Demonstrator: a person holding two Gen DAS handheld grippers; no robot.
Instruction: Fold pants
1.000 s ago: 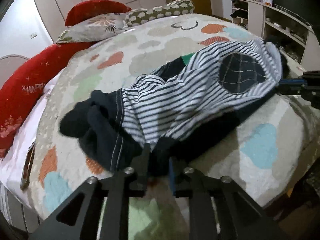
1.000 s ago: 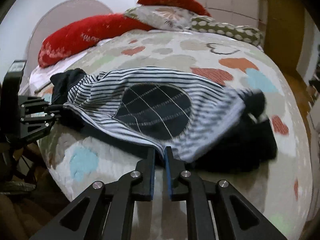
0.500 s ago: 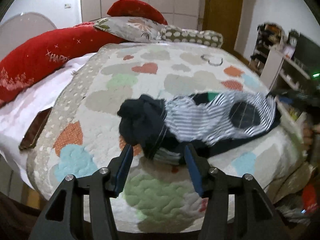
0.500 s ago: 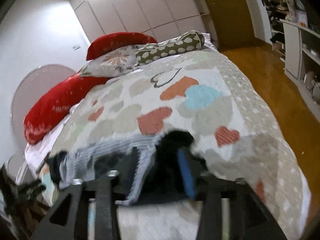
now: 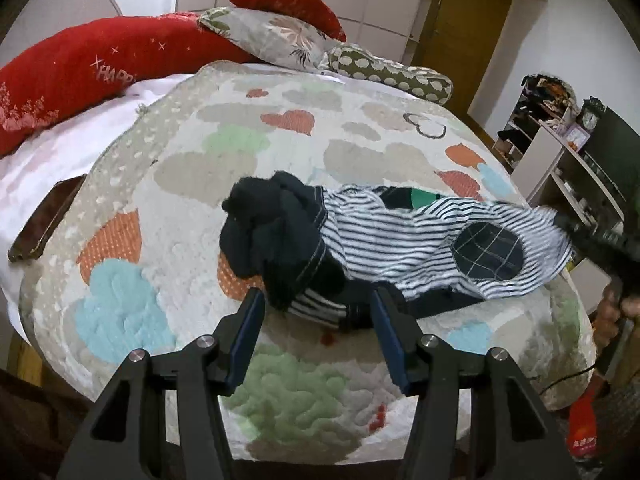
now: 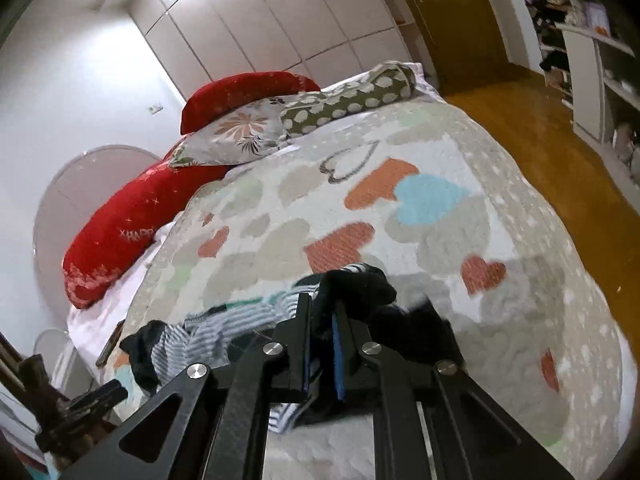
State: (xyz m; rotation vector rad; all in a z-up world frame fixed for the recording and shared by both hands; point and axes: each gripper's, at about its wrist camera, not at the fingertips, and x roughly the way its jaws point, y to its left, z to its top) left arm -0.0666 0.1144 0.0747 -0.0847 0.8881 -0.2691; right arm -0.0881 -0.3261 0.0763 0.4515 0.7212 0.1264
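The pants (image 5: pixel 384 236) are navy-and-white striped with dark navy parts and a dark checked patch. They lie crumpled near the front edge of the bed. My left gripper (image 5: pixel 318 312) is open and empty, its jaws wide apart just in front of the dark bunched end. My right gripper (image 6: pixel 320 320) is shut on the pants' dark fabric (image 6: pixel 356 288) and lifts that end off the quilt. It shows blurred at the right of the left wrist view (image 5: pixel 600 240).
The heart-patterned quilt (image 5: pixel 240 140) covers the bed. Red, floral and spotted pillows (image 5: pixel 280 36) lie at the head. A brown flat object (image 5: pixel 44 224) lies at the left bed edge. Shelves (image 5: pixel 568 168) and wooden floor (image 6: pixel 540 128) are to the right.
My left gripper let go of the pants, opened and drew back. My right gripper opened, moved along the pants and shut on the dark end, lifting it.
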